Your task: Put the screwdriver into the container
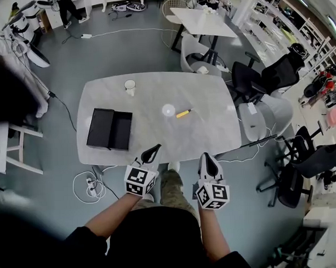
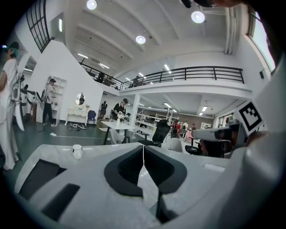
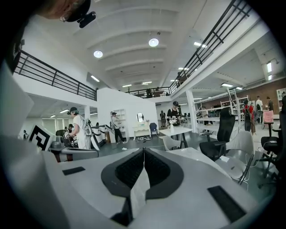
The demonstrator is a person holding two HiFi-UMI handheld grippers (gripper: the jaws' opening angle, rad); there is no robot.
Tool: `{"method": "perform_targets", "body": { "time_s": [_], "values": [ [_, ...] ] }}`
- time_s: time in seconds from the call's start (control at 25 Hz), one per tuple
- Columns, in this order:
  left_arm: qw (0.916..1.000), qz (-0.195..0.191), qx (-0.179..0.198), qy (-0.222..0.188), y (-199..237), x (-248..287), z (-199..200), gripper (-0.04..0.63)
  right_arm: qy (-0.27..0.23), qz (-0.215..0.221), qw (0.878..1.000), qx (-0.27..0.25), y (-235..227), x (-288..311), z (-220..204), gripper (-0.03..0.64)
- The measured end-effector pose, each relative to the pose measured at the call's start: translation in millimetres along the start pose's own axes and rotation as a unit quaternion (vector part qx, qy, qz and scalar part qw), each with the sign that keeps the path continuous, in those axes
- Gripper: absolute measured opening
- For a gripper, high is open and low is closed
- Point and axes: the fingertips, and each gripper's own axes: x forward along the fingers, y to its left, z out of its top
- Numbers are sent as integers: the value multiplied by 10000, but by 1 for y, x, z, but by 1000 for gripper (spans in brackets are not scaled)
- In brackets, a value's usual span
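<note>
Both pairs of jaws pressed together, nothing between them. My left gripper (image 1: 153, 150) and right gripper (image 1: 207, 158) hang over the near edge of the table (image 1: 212, 134). Screwdriver (image 1: 182, 113) lies flat on the tabletop ahead of the right gripper, a little toward the left one, well apart from both. It is small, yellow and set at a slant. Container (image 1: 104, 128), black and open, sits ahead and to the left of my left gripper, near it.
</note>
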Motion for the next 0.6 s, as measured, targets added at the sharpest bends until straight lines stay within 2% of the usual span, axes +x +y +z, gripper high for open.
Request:
{"method": "perform_targets", "body": {
  "time_s": [0.36,0.6],
  "values": [
    [9991,-19,204,377,23,94,-2,18,-13,202,9995,257,-44,88,8,12],
    [9974,84,294,648,44,173,-10,18,160,255,9988,383,-92,157,12,12]
  ]
}}
